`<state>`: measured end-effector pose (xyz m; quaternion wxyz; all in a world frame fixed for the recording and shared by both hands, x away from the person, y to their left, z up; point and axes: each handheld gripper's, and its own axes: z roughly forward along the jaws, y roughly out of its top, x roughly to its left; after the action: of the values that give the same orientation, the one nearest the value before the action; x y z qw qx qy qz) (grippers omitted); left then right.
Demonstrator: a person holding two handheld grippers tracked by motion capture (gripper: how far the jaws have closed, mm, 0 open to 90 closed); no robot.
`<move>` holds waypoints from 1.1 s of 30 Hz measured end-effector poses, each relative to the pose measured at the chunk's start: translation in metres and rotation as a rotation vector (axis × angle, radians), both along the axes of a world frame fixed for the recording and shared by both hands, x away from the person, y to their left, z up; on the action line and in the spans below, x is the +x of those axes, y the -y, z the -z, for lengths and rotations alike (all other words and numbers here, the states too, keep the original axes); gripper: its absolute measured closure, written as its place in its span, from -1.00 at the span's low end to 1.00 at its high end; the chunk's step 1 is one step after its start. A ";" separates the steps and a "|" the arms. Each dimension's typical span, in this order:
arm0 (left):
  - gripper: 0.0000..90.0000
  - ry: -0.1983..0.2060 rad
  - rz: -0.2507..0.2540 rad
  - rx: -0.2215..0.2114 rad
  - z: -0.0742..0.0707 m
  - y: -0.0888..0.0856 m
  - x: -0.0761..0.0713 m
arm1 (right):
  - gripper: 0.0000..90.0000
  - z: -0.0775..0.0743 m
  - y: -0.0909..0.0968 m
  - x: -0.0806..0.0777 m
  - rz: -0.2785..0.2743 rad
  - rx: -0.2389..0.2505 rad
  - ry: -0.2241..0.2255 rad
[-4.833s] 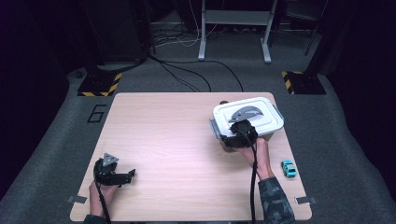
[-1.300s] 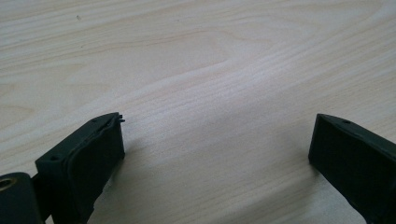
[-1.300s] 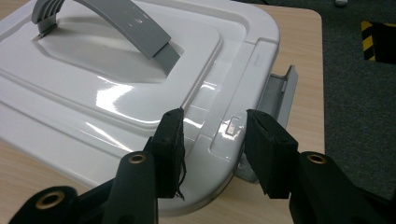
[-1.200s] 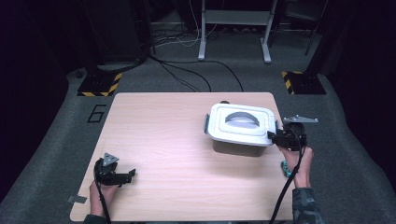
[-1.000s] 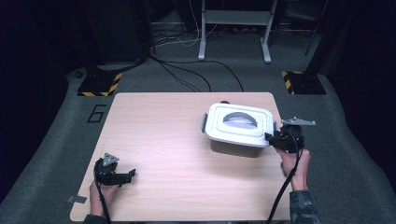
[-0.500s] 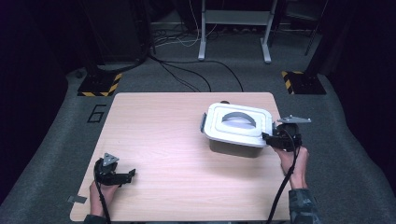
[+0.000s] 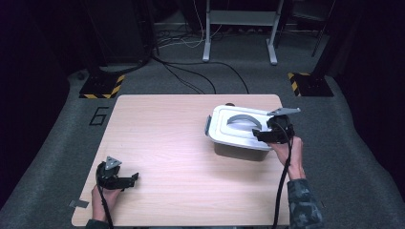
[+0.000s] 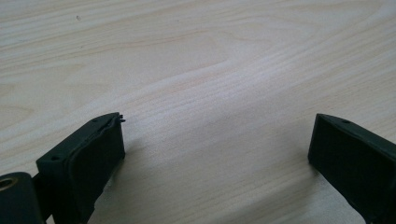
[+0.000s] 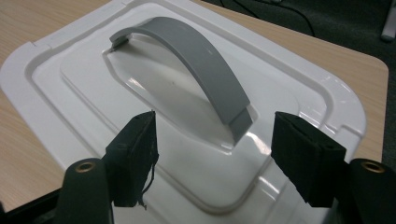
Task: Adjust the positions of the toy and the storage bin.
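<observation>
White lidded box (image 7: pixel 239 131) sits under right tongs (image 9: pixel 215 140), just opening, empty; left tongs (image 8: pixel 215 149) agape.

One sign can be read: a dark number "6" (image 7: pixel 99 116) is marked on the grey floor (image 7: pixel 62 129), just beside the left edge of the wooden surface (image 7: pixel 162 157). No other text or label is readable.

A white lidded box (image 7: pixel 239 133) with a grey handle (image 7: pixel 243 119) sits on the tabletop (image 7: pixel 167 143) towards its right. The right claw (image 7: pixel 258 135) hovers over the lid's right end. The left claw (image 7: pixel 131 180) rests near the tabletop's front left corner.
</observation>
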<state>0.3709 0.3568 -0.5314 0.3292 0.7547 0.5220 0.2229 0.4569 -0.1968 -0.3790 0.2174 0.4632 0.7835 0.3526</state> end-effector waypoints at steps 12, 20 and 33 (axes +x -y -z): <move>-0.92 0.002 0.001 0.001 0.000 0.000 0.000 | -0.21 0.001 -0.016 0.034 -0.039 0.014 -0.057; -0.91 0.003 0.005 0.002 0.000 0.000 0.000 | 0.27 0.004 -0.016 0.032 -0.009 -0.012 -0.063; -0.91 -0.001 0.008 0.003 -0.001 0.000 0.000 | 0.33 0.004 -0.018 0.007 0.048 -0.015 -0.077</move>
<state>0.3707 0.3572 -0.5309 0.3287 0.7572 0.5190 0.2220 0.4644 -0.1790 -0.3826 0.1990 0.4933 0.7827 0.3232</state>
